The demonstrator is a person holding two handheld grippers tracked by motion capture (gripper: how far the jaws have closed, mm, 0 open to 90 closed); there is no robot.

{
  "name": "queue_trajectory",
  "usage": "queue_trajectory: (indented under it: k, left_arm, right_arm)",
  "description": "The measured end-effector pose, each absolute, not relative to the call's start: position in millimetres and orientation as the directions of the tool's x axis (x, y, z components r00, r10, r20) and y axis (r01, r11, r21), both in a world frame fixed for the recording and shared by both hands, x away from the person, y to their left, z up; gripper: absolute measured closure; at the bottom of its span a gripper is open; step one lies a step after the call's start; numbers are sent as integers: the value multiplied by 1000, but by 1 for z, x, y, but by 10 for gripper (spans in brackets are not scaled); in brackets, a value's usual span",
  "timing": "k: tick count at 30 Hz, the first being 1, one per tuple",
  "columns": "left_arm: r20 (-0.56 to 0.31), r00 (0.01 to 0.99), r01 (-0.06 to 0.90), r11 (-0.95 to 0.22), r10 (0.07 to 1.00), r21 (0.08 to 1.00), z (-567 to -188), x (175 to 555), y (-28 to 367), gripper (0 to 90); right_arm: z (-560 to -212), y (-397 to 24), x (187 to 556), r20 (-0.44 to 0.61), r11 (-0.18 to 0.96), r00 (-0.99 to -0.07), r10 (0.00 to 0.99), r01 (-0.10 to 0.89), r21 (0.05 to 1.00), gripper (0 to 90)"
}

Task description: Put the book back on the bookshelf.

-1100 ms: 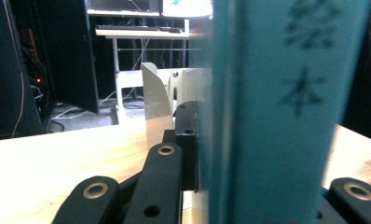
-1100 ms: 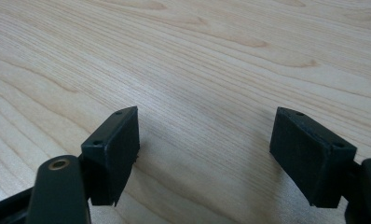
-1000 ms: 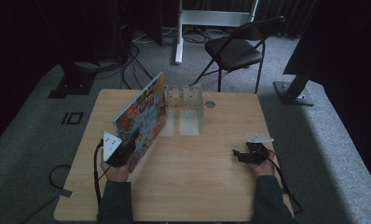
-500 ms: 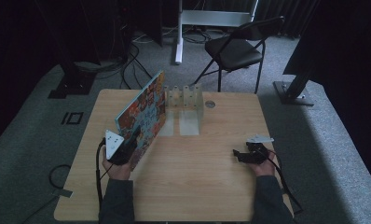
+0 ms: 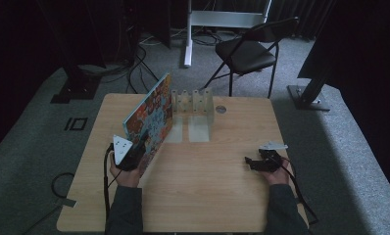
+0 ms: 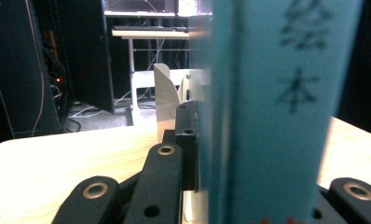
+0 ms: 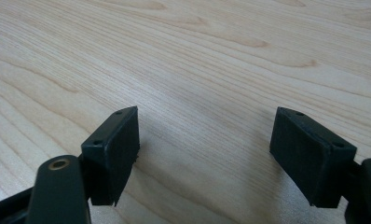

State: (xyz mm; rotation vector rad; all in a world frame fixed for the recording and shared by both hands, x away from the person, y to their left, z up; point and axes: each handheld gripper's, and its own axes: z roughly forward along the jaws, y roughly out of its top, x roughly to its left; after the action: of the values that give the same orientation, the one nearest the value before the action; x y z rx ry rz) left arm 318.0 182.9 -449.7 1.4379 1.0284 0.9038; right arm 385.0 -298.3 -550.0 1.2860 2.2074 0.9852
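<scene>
Tabletop [image 5: 222,196]: pale wood, largest item.

Book [image 5: 151,115]: colourful cover, standing tilted on its lower edge at about 10 o'clock from centre, just beside the rack; teal spine [image 6: 277,116] fills the left gripper view.

Rack [image 5: 192,105]: clear, slotted, at 12 o'clock.

Left gripper [image 5: 134,152]: clamped on the book's near end.

Right gripper [image 5: 254,163]: at 4 o'clock, spread wide, holding nothing, low over bare wood.

Step, judged: carrying the book to the rack. Next: align its far edge with a slot, then slide it in upright.
</scene>
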Motion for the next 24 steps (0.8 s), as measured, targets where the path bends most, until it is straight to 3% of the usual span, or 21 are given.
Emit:
queue_trajectory:
  k: [24]
  left_arm:
    - [11, 284, 105, -42, 959, 994, -454, 322, 169, 810]
  right_arm:
    - [-550, -298, 385, 8, 328, -496, 868, 585, 741, 238]
